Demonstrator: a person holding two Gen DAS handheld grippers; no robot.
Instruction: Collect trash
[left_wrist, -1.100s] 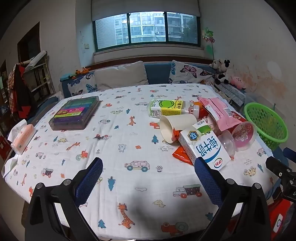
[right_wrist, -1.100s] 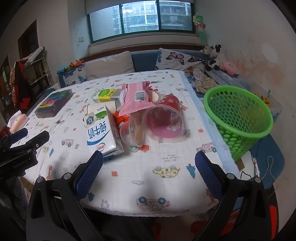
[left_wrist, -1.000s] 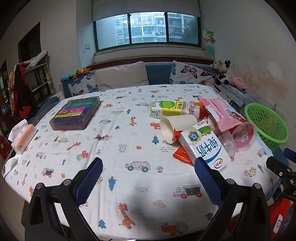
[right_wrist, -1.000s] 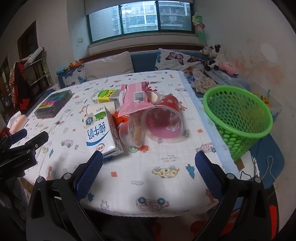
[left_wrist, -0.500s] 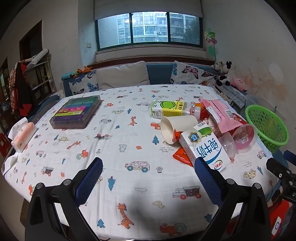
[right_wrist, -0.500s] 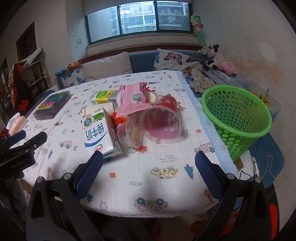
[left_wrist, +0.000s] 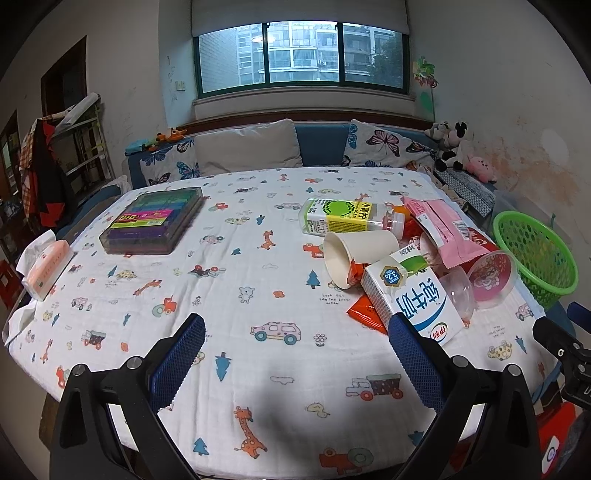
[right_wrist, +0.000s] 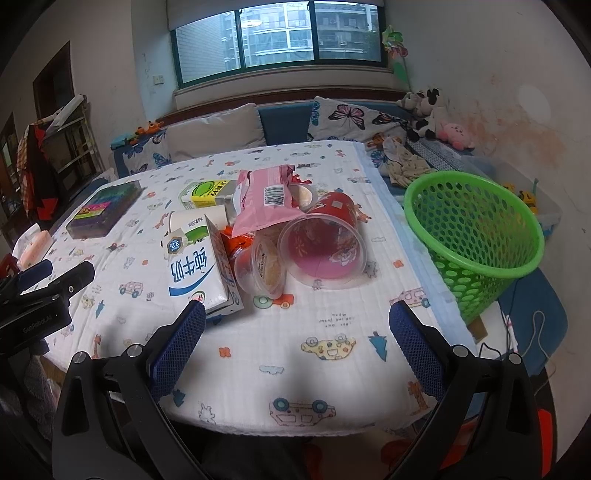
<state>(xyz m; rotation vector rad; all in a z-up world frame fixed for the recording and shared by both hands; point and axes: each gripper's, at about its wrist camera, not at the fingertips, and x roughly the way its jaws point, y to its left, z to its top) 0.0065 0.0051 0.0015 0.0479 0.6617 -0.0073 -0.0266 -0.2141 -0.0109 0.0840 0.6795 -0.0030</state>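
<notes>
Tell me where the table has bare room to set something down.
Bare cloth spans the middle between the marker case and paper cup, plus the near strip before both open grippers. Crowded: the pile around the milk carton, toward the green basket.

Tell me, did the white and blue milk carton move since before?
No. The white and blue milk carton lies in the same spot against the clear plastic cup, both open claws away from it.

"纯牛奶" and "3.2" on the milk carton (right_wrist: 197, 264) — "GenRobot.AI" on the left gripper (right_wrist: 40, 291)
</notes>
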